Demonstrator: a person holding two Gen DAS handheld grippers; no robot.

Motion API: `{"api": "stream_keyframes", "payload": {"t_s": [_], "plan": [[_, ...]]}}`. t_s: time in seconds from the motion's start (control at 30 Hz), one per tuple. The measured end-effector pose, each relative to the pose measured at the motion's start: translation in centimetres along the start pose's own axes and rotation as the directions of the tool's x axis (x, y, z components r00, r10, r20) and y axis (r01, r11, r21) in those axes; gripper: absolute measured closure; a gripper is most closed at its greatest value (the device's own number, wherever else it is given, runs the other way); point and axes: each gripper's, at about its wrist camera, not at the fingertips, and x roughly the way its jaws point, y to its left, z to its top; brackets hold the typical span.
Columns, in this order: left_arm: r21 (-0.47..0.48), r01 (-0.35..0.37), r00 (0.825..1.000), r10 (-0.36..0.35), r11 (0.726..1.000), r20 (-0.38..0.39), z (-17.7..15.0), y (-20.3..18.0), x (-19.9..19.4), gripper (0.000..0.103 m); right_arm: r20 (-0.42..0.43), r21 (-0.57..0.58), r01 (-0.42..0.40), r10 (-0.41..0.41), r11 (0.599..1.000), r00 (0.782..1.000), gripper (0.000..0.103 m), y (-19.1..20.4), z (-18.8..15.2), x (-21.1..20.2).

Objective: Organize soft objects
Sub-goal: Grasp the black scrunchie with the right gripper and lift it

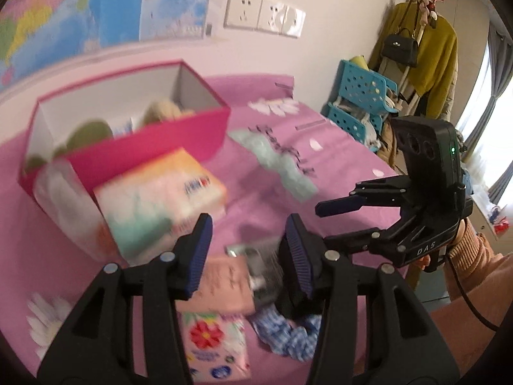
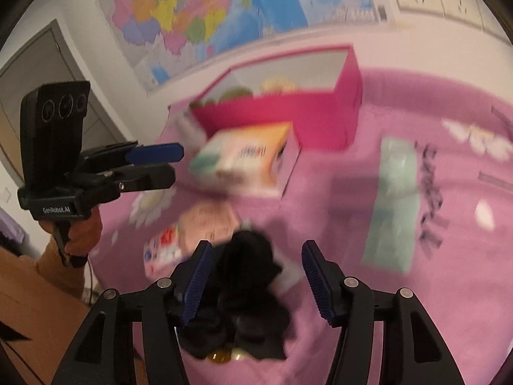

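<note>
A pink box (image 1: 154,141) stands open on the pink bed, with plush items inside; it also shows in the right wrist view (image 2: 288,118). A tissue pack (image 1: 160,199) lies in front of it, seen too in the right wrist view (image 2: 247,157). My left gripper (image 1: 248,253) is open above a pink packet (image 1: 221,285), a floral packet (image 1: 214,343) and a blue checked scrunchie (image 1: 288,337). My right gripper (image 2: 256,285) is open over a black soft item (image 2: 247,298); it also appears in the left wrist view (image 1: 340,221). A mint cloth (image 2: 394,202) lies to the right.
Blue baskets (image 1: 362,102) and a coat rack with a yellow coat (image 1: 429,51) stand beyond the bed's far right. A map (image 2: 198,9) and sockets (image 1: 263,12) are on the wall. The left gripper shows in the right wrist view (image 2: 166,163).
</note>
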Motion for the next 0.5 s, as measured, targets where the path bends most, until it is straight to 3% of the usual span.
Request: {"api": "stream_keyframes", "payload": {"t_s": [0.27, 0.33, 0.4, 0.5], "plan": [[-0.04, 0.049, 0.998, -0.051, 0.998, -0.043, -2.3, -0.3, 0.4, 0.053, -0.061, -0.015, 0.0, 0.0, 1.0, 0.998, 0.045, 1.2, -2.0, 2.0], [-0.048, 0.062, 0.996, -0.065, 0.997, -0.053, -2.7, -0.5, 0.4, 0.053, -0.06, -0.011, 0.006, -0.007, 1.0, 0.998, 0.054, 1.1, -2.2, 2.2], [-0.05, 0.074, 0.995, -0.077, 0.996, -0.066, -3.1, -0.5, 0.7, 0.053, -0.055, -0.012, 0.01, -0.011, 1.0, 0.998, 0.078, 1.2, -2.3, 2.2], [-0.049, 0.103, 0.99, -0.107, 0.993, -0.092, -3.6, -0.8, 1.1, 0.053, -0.042, -0.025, 0.026, -0.027, 0.999, 0.999, 0.089, 1.2, -2.3, 1.7]]}}
